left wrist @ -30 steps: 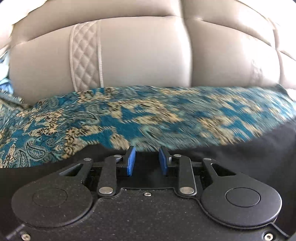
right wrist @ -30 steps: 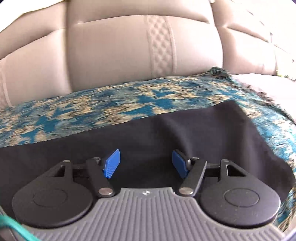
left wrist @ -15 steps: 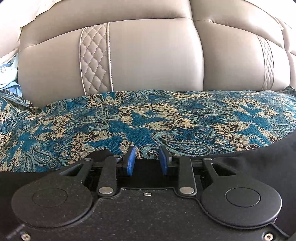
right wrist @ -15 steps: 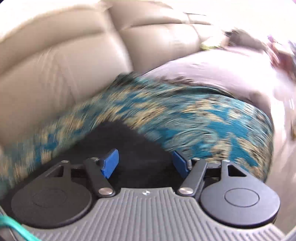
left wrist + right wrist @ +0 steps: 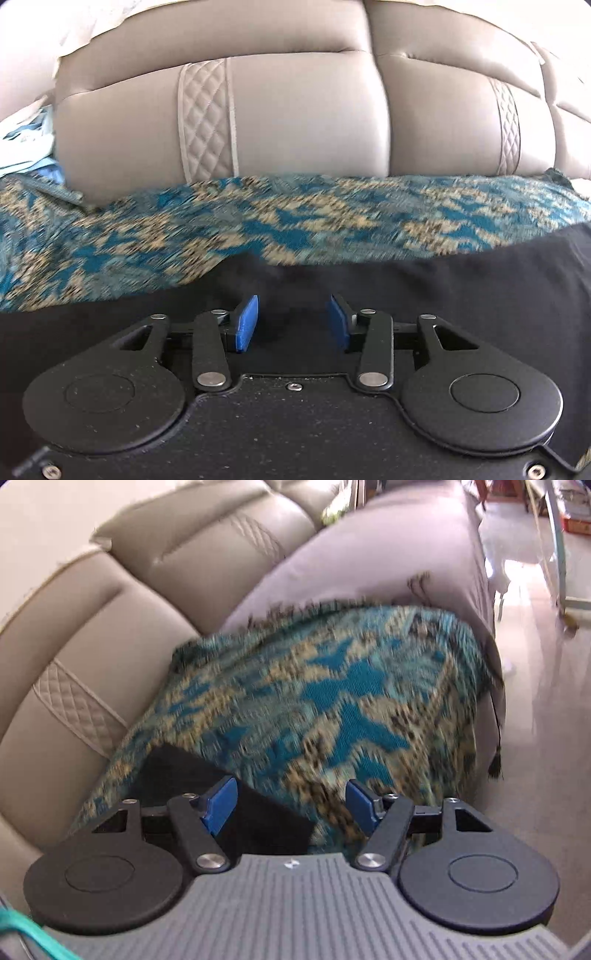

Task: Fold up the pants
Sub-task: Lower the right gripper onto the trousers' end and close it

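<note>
1. My left gripper [image 5: 292,319] hangs low over the black pants [image 5: 461,288]. Its jaws are opening, nothing is pinched between the blue pads, and dark cloth lies directly beneath and ahead of them at 12 o'clock.
2. From the left view the pants run as a long band from 9 o'clock to 3 o'clock, so their long axis lies crosswise to my jaws. The far hem edge meets the patterned blanket [image 5: 184,236] just beyond the pads.
3. My right gripper [image 5: 291,806] stands wide with nothing held. Only a corner of the pants [image 5: 229,805] shows there, under the left pad and off toward 9 o'clock; the right pad sits over blanket.
4. I judge the left hand nearer to the bulk of the cloth, and the right hand sits at its end corner.
5. Farther off, the sofa back [image 5: 295,118] rises behind the blanket at 12 o'clock.
6. Against a second ago: my left jaws were narrower then, and my right view has swung from facing the sofa back squarely to looking along the seat toward the floor [image 5: 535,664].
</note>
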`<action>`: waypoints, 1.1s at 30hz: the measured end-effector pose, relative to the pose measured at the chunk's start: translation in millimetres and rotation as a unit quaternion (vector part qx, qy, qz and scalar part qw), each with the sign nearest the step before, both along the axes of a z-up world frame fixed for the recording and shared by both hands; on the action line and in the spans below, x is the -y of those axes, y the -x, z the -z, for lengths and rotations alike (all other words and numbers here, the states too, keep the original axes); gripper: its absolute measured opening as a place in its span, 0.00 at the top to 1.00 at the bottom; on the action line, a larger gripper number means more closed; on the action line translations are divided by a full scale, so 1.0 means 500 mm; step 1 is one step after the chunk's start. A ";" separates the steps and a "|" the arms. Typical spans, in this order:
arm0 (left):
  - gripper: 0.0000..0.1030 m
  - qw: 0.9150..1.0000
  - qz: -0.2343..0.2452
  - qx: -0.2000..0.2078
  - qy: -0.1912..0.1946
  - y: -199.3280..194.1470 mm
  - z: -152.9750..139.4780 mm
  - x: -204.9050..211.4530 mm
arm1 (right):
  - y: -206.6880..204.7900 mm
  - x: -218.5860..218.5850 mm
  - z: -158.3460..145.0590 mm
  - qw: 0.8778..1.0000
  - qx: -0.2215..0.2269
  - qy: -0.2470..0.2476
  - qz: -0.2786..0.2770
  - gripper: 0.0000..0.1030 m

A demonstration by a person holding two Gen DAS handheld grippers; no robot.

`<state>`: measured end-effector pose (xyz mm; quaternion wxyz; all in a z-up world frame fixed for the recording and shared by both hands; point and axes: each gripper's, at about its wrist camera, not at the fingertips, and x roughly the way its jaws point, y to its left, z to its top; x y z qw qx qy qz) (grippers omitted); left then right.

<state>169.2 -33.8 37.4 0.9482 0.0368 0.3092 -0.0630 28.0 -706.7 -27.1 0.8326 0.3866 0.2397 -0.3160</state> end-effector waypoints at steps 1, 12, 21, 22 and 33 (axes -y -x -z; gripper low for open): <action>0.60 1.000 -0.006 -0.002 -0.001 0.008 0.003 -0.009 | 0.003 -0.001 0.005 1.000 0.000 -0.006 -0.010 0.25; 0.57 0.997 -0.071 -0.028 0.015 0.007 0.029 -0.071 | -0.024 -0.048 0.007 0.992 0.029 0.001 -0.123 0.24; 0.56 0.997 -0.070 -0.026 0.015 0.004 0.031 -0.061 | -0.116 -0.183 0.006 0.955 -0.089 0.233 -0.161 0.30; 0.55 0.997 -0.070 -0.025 0.014 0.004 0.032 -0.061 | -0.117 -0.196 0.001 0.952 -0.086 0.241 -0.171 0.30; 0.55 0.998 -0.067 -0.019 0.011 0.006 0.035 -0.060 | -0.128 -0.217 -0.003 0.943 -0.107 0.276 -0.153 0.26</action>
